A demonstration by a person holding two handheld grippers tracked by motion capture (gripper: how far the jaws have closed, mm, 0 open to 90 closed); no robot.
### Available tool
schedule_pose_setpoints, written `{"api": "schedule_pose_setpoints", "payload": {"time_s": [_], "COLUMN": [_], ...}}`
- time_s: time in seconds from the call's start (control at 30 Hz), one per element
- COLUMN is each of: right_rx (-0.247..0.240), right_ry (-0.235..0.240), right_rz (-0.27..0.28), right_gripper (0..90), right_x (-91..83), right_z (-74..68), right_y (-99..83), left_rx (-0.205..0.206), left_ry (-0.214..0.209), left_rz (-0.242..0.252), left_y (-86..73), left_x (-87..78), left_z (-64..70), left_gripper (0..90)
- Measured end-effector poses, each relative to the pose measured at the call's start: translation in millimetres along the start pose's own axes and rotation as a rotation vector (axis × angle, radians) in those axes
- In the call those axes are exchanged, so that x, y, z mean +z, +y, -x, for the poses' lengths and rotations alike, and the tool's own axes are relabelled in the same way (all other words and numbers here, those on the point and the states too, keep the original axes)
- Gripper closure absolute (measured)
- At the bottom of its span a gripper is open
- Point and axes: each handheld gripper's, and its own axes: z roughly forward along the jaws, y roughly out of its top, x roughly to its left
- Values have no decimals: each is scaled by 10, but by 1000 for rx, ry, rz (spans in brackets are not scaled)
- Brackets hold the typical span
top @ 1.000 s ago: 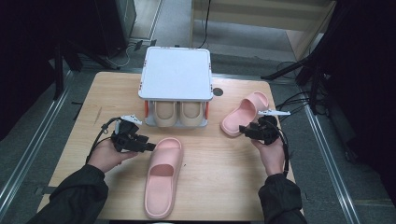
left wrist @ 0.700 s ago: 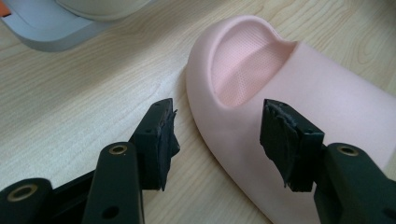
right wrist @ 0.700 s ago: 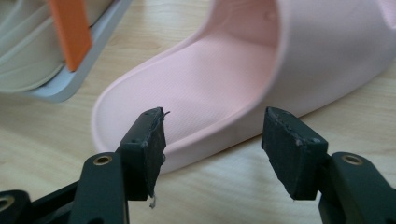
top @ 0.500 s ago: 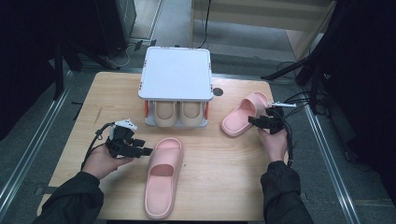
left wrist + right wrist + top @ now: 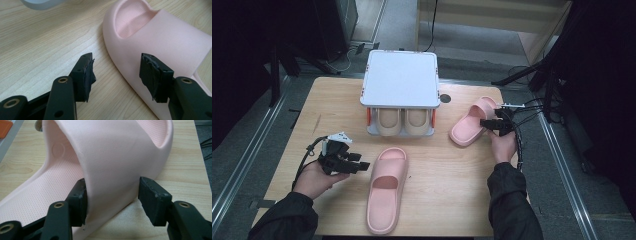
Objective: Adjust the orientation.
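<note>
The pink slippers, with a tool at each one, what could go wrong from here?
1. The right tool straddles the far slipper at the strap's edge with its jaws open; closing there might catch only soft foam and slip off.
2. The left tool has one jaw over the near slipper and one over bare table; closing could just push the slipper sideways.

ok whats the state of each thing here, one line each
left gripper: open, beside the near slipper
right gripper: open, jaws astride the far slipper's strap
near slipper: flat on table, sole down
far slipper: on table, angled
shoe rack: holds a beige pair in its lower tier
</note>
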Motion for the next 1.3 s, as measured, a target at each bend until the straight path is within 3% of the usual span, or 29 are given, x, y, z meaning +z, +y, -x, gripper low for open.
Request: {"api": "schedule_pose_setpoints", "payload": {"time_s": [0.07, 0.1, 0.17, 0.33, 0.37, 0.47, 0.6, 0.97, 1.03, 1.3], "right_rx": [5, 8, 1, 24, 55, 33, 41, -37, -65, -75], "right_ry": [2, 0, -15, -32, -28, -47, -18, -22, -22, 0], "right_rz": [0, -3, 0, -4, -9, -17, -16, -24, -32, -24], "right_gripper": [468, 563, 645, 736, 779, 846, 848, 847, 847, 846], "right_x": [2, -12, -32, -43, -52, -74, -103, -249, -332, -559], "right_z": [10, 21, 27, 41, 45, 35, 38, -92, -120, -141], "right_y": [7, 22, 29, 25, 33, 35, 41, 11, -21, -151], "left_rx": [0, -5, -4, -8, -5, -2, 2, 2, 9, 19], "left_ry": [4, 7, 9, 7, 10, 9, 11, 3, -1, -18], "left_rz": [1, 1, -1, -6, -5, 0, -1, 8, 9, 6], "left_y": [-8, -13, -16, -16, -13, -10, -7, 23, 50, 127], "left_x": [-9, -12, -10, -1, -1, -1, 1, 10, 26, 52], "left_z": [-6, -6, -6, -19, -20, -19, -16, -44, -53, -105], "left_gripper": [442, 442, 441, 439, 439, 437, 435, 432, 432, 463]}}
